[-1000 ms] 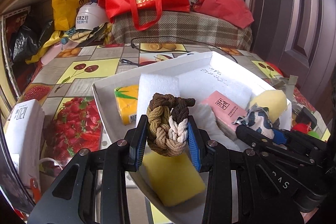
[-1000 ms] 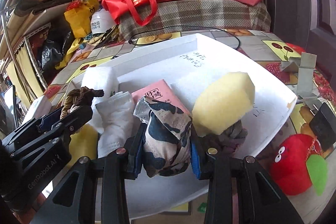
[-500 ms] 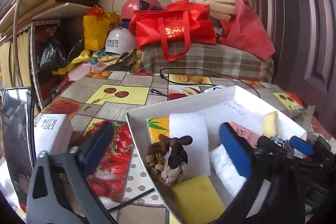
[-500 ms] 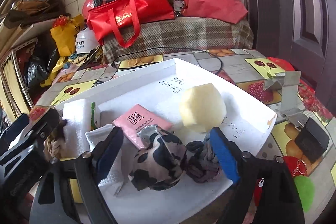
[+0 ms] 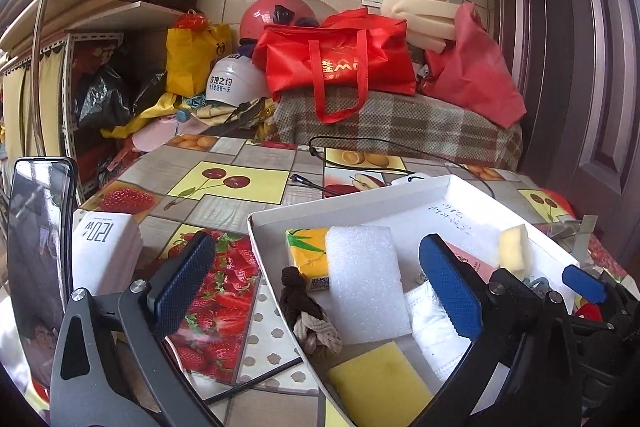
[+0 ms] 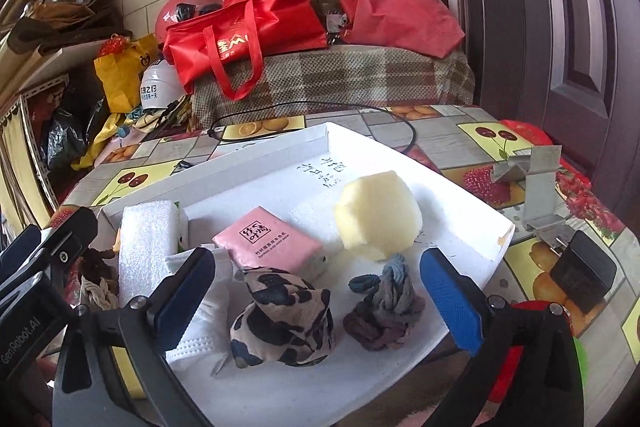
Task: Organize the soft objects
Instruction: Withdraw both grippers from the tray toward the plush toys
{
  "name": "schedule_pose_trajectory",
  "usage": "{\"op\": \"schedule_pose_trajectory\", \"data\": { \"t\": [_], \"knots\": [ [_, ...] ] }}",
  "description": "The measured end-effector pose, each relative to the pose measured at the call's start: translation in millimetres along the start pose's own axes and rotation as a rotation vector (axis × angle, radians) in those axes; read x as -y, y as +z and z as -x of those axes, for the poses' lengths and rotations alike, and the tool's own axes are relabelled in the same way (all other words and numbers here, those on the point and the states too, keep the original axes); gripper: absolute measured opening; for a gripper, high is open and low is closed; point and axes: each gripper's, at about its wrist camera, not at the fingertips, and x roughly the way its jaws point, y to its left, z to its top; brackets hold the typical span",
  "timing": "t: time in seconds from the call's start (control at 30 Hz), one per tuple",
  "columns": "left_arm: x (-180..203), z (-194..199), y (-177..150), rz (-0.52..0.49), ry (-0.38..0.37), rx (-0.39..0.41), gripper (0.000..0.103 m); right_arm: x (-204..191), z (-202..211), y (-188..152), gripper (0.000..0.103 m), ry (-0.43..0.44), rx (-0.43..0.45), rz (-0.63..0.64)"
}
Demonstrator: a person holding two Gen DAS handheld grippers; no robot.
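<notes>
A white tray (image 5: 352, 199) on the table holds soft things. In the left wrist view a brown braided rope knot (image 5: 310, 315) lies at the tray's left wall, beside a white foam block (image 5: 362, 289), a yellow tissue pack (image 5: 306, 255) and a yellow sponge (image 5: 378, 385). My left gripper (image 5: 320, 291) is open and empty above them. In the right wrist view a patterned cloth pouch (image 6: 284, 319), a grey-blue rope knot (image 6: 386, 311), a pink tissue pack (image 6: 266, 241), a pale yellow sponge (image 6: 378, 215) and a white mask (image 6: 204, 315) lie in the tray (image 6: 480, 215). My right gripper (image 6: 316, 297) is open, empty.
A white charger box (image 5: 106, 247) and a phone screen (image 5: 36, 247) stand left of the tray. A black cable (image 5: 360, 143) crosses the table behind it. A metal bracket (image 6: 536, 195), a black block (image 6: 582, 271) and a red toy (image 6: 524, 327) lie to the right. Bags and helmets pile up behind.
Both grippers have opened and pulled back. The left let go of the brown rope knot and the right let go of the patterned pouch; both things now lie in the tray.
</notes>
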Motion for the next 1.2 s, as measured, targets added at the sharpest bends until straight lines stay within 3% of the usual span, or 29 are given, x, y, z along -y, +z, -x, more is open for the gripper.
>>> {"op": "schedule_pose_trajectory", "data": {
  "t": [0.3,0.67,0.97,1.2],
  "knots": [
    [4.8,8.4,-1.7,-0.044,0.006,0.032,0.103,-34.4,17.1,-3.5,0.103,-0.034,0.107,0.186],
    [5.8,9.8,-2.1,-0.038,0.005,0.031,0.103,-33.5,18.7,-4.1,0.103,-0.037,0.117,0.183],
    [-7.8,31.5,-11.1,0.072,-0.014,0.041,0.103,-21.6,47.4,-19.4,0.103,-0.016,0.132,0.165],
    [13.6,57.6,-22.5,0.008,-0.09,0.024,0.103,19.9,87.6,-36.5,0.103,-0.009,0.171,0.154]
  ]
}}
